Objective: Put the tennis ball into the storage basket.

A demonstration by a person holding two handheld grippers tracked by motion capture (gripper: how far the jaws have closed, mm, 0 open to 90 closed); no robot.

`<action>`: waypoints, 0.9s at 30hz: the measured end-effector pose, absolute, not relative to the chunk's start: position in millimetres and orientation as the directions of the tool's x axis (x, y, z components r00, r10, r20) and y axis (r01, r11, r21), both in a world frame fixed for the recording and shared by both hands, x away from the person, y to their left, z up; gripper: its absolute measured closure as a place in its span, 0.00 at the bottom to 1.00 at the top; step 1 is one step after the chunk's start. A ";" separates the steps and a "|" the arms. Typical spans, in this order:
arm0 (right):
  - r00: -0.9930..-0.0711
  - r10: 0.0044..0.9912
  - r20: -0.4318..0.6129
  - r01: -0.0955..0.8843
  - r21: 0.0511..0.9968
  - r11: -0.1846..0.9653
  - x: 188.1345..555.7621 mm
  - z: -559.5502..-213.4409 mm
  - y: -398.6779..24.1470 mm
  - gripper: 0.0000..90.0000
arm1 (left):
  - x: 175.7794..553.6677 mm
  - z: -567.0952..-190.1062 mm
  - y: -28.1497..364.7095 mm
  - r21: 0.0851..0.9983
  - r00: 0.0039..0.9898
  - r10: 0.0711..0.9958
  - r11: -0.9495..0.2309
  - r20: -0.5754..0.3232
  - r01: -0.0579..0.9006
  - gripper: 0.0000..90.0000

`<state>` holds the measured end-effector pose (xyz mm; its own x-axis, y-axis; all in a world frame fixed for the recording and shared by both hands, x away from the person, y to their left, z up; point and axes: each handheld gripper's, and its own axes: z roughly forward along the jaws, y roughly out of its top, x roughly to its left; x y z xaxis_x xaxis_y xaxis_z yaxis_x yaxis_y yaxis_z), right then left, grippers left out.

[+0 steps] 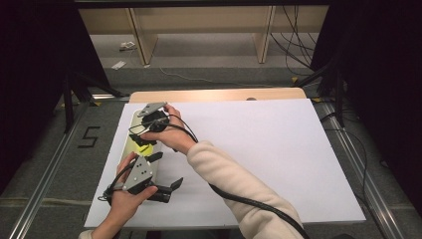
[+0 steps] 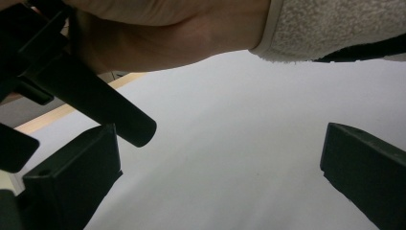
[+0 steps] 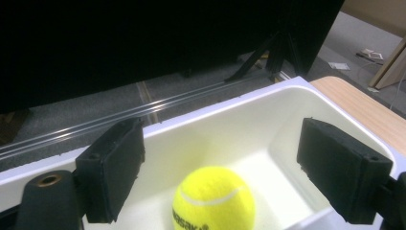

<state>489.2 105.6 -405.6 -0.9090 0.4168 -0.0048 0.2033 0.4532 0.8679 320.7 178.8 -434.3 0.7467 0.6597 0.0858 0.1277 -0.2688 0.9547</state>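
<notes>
The right gripper view is showing a yellow tennis ball (image 3: 213, 200) lying in a white tray (image 3: 249, 120) — in the high view the hands are hiding most of it. The right gripper (image 3: 220, 167) is hovering just above the ball, jaws spread wide and not touching it. The left gripper (image 2: 215, 177) is standing open too — over bare white tabletop (image 2: 239, 120).

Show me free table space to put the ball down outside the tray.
Free: the white sheet right of the sleeve, out to its right and far edges. Crowded: the left edge, where tray, ball, left gripper and right gripper bunch.
</notes>
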 end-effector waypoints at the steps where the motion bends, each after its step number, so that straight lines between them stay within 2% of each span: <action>1: -0.908 0.419 -0.004 0.205 0.869 0.451 489.1 -405.9 103.8 0.19 | 320.7 -434.3 178.7 0.955 0.747 0.660 -0.268 0.086 0.127 0.00; 27: -0.869 0.495 -0.004 0.234 0.878 0.418 489.3 -398.4 40.6 0.19 | 320.6 -434.2 180.4 0.955 0.738 0.668 -0.268 0.089 0.127 0.00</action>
